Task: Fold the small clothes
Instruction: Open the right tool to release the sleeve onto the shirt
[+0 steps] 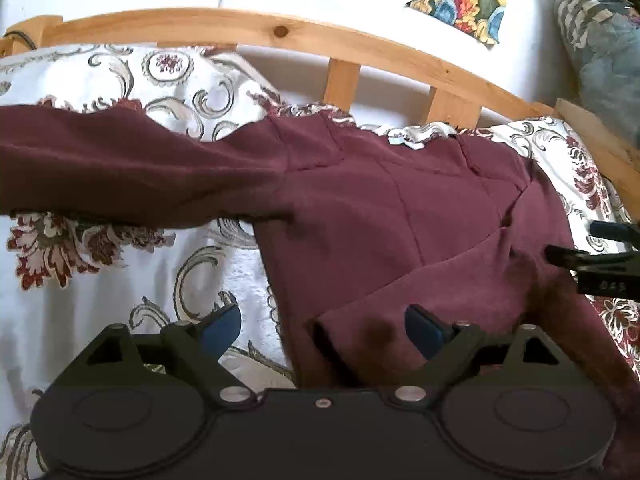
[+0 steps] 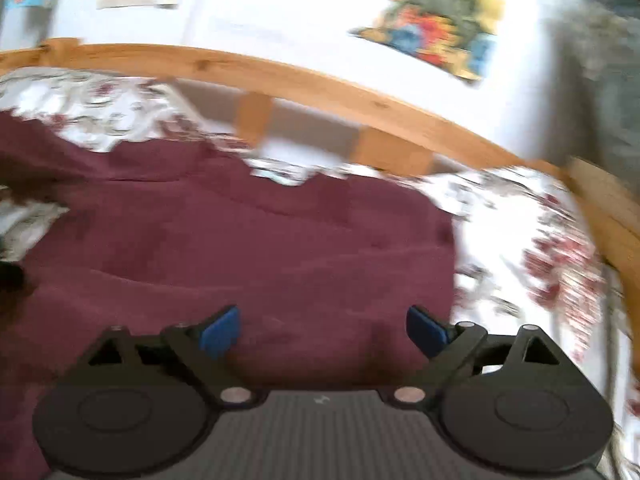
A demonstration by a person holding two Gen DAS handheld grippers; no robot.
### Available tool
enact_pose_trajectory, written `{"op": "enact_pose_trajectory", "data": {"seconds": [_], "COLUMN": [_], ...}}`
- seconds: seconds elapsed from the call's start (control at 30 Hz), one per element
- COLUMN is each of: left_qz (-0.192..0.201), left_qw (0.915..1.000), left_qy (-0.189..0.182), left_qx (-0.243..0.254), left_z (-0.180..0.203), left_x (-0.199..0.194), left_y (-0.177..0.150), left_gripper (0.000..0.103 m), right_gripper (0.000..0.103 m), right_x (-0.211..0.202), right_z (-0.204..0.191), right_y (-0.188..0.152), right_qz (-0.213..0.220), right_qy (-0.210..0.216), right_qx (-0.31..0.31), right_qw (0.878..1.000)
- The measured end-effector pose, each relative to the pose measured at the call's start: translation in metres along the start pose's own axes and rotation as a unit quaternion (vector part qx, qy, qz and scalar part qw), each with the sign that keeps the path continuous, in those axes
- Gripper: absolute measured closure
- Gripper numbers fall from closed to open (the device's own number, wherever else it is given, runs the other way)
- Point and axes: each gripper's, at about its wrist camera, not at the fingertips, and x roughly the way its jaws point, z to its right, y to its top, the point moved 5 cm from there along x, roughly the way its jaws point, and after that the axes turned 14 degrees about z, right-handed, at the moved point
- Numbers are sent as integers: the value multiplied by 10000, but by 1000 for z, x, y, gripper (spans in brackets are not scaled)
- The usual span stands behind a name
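Dark maroon knit long-sleeved top [image 1: 400, 208] lies flat on the floral white-and-red bedspread [image 1: 120, 280], near the pine bed rail [image 1: 280, 36]. One sleeve is folded in across the body; the other sleeve [image 1: 120, 168] is stretched out sideways. Left gripper [image 1: 322, 326] spread wide, empty, over the hem. Right gripper [image 2: 322, 330] also spread, empty, over the body; view blurred. Likely next: pinch outstretched sleeve at the cuff, lay it straight across, keep hem flat.

Only readable marking: faint digits, seemingly "045", stood on black body of right gripper [image 1: 568, 240] at right edge of left wrist view. Nothing else was legible.
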Motion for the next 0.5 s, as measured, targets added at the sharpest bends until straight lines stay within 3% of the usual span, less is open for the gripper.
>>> {"op": "enact_pose_trajectory", "data": {"seconds": [0.17,0.37,0.5], "left_qz": [10,279,495], "left_qw": [9998,9983,9952], "left_qy": [192,502,802], "left_qx": [93,102,251], "left_z": [0,-3,-6], "left_x": [0,-6,-14], "left_y": [-3,7,24], "left_gripper": [5,4,3], "right_gripper": [8,7,3], "right_x": [12,37,15], "right_z": [41,75,77], "right_y": [-19,-39,-31], "right_qz": [-449,-641,-507], "right_qy": [-771,-1731,-1682], "right_qx": [479,6,385], "right_qw": [9949,9828,9837]}}
